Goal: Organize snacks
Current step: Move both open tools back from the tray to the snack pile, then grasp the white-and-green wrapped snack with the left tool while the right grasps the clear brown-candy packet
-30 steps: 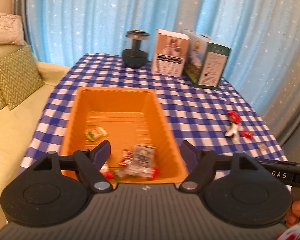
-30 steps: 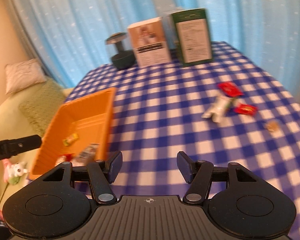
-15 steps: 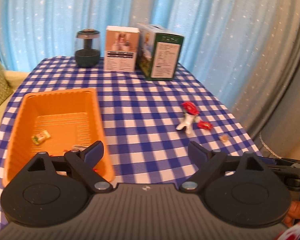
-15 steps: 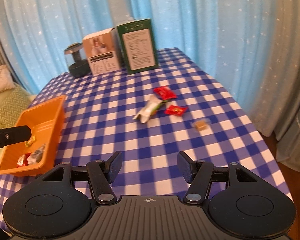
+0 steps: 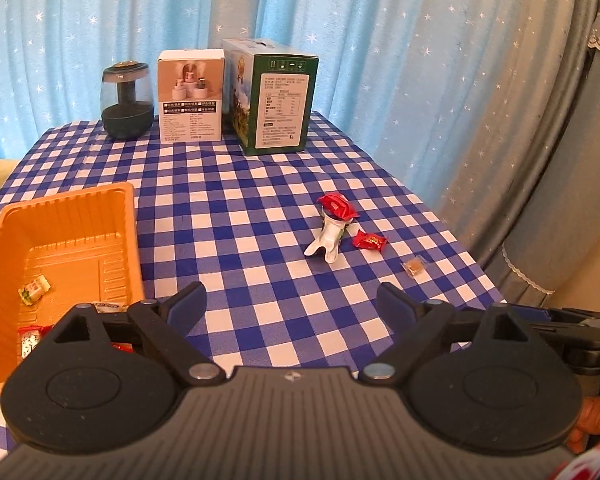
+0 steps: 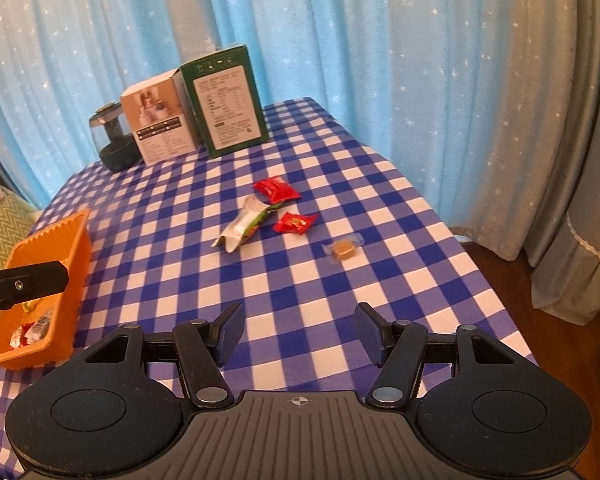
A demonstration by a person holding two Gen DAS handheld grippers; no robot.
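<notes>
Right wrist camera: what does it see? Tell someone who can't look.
The open, empty right gripper hovers over a blue checked tablecloth where four loose snacks lie. An orange bin holding a few snacks sits at the left; two boxes stand at the back.

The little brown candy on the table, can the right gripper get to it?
Probably yes. The brown candy lies alone on the tablecloth, ahead of the open, empty right gripper, with nothing between them.

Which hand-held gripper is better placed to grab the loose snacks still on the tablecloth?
Probably right. The right hand-held gripper is open, empty and faces the red wrappers directly; the left hand-held gripper sits nearer the orange tray.
</notes>
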